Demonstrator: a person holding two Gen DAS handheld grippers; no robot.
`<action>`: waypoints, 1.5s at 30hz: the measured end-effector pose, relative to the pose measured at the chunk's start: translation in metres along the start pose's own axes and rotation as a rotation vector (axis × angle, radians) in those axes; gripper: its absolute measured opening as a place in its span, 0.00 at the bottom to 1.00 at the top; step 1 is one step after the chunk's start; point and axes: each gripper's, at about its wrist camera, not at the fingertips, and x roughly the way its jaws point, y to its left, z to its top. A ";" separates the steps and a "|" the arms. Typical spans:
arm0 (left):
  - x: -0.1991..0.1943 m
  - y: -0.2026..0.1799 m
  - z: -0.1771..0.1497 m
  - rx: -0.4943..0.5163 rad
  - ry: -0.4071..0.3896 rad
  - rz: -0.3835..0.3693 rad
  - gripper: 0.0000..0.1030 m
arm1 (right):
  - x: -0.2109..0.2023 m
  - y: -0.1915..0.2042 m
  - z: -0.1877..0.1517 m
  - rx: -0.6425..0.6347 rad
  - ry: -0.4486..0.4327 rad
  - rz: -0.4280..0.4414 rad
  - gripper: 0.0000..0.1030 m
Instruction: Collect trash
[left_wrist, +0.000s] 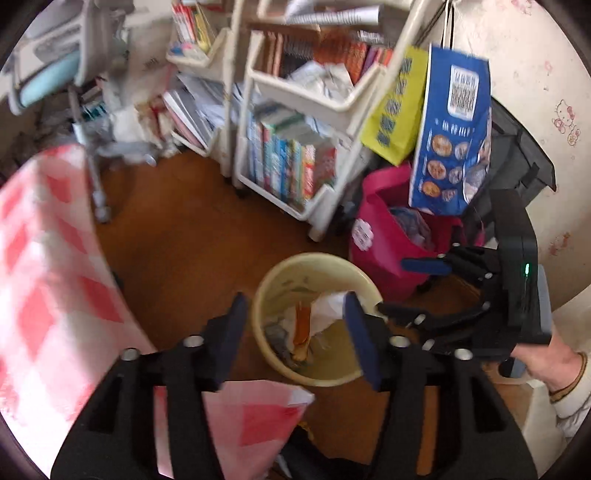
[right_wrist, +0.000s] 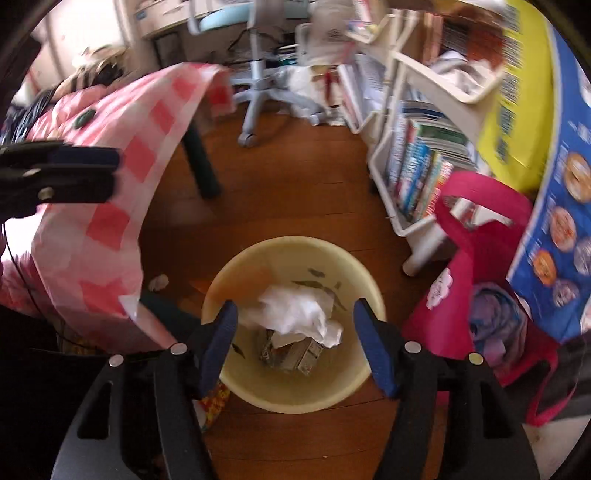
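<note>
Both sets of jaws are held wide apart, and nothing is gripped in them. Below the right gripper (right_wrist: 295, 339) the yellow bin (right_wrist: 295, 395) is seen on the wooden floor (right_wrist: 295, 192) — white crumpled paper (right_wrist: 299, 314) lies inside it, right between the jaws. From the left gripper (left_wrist: 295, 336) the bin (left_wrist: 314, 376) is also seen between the jaws. A pink checked cloth (right_wrist: 110, 184) hangs just beside the bin.

You have one yellow bin (right_wrist: 295, 387) on the floor, holding one crumpled white tissue (right_wrist: 299, 314) and perhaps two flattened packets under it, though blur hides them. Beside the bin: one pink bag (right_wrist: 454, 295), one white book cart (right_wrist: 417, 229), one small paper scrap (right_wrist: 159, 282).
</note>
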 end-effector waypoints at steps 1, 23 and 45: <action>-0.015 0.011 -0.010 -0.006 -0.022 0.045 0.66 | -0.007 0.001 0.001 0.009 -0.027 0.009 0.62; -0.297 0.294 -0.182 -0.642 -0.352 0.760 0.93 | -0.041 0.311 0.120 -0.252 -0.329 0.350 0.91; -0.307 0.326 -0.224 -0.699 -0.266 0.743 0.93 | -0.028 0.337 0.117 -0.305 -0.301 0.239 0.91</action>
